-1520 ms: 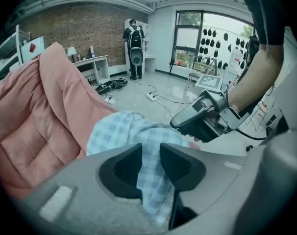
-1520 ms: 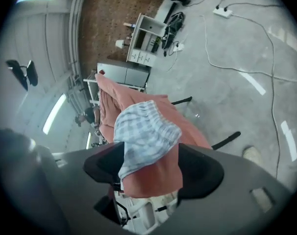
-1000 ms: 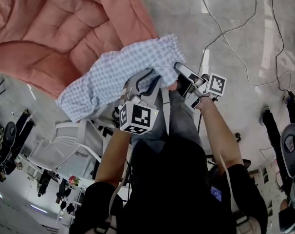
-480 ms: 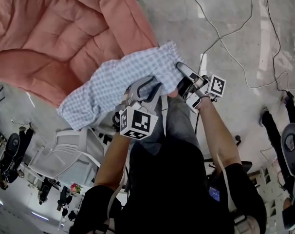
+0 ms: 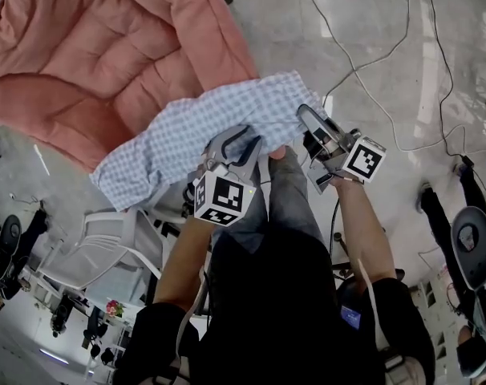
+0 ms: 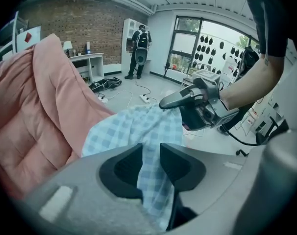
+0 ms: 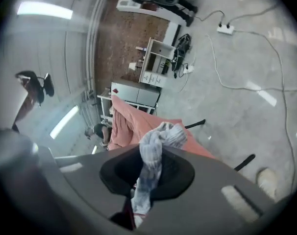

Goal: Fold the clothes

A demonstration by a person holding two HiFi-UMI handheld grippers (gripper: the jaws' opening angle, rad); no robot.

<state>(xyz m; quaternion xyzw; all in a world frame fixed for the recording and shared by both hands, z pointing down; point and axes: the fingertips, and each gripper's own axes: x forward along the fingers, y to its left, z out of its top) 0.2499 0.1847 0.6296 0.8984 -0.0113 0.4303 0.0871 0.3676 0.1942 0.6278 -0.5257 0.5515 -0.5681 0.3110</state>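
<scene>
A blue-and-white checked garment [image 5: 187, 135] hangs between both grippers, its far part lying against a pink quilt [image 5: 91, 46]. My left gripper [image 5: 236, 144] is shut on the garment's near edge; in the left gripper view the checked cloth [image 6: 138, 131] runs down between the jaws of the left gripper [image 6: 151, 163]. My right gripper [image 5: 309, 117] holds the garment's right corner. Its jaws have just been closing, and a bunched fold of the cloth [image 7: 156, 143] is pinched in the right gripper [image 7: 148, 173]. The right gripper [image 6: 164, 103] also shows in the left gripper view, past the cloth.
Cables [image 5: 371, 54] trail over the grey floor, with a power strip [image 7: 226, 28] further off. A white plastic chair [image 5: 107, 247] stands at lower left and an office chair [image 5: 475, 247] at right. White desks [image 7: 158, 62] line a brick wall, where a person [image 6: 140, 48] stands.
The right gripper has rolled, risen and shifted right, and its jaws have shut on the garment's corner. The cloth now stretches wider between the grippers. The left gripper has stayed put.
</scene>
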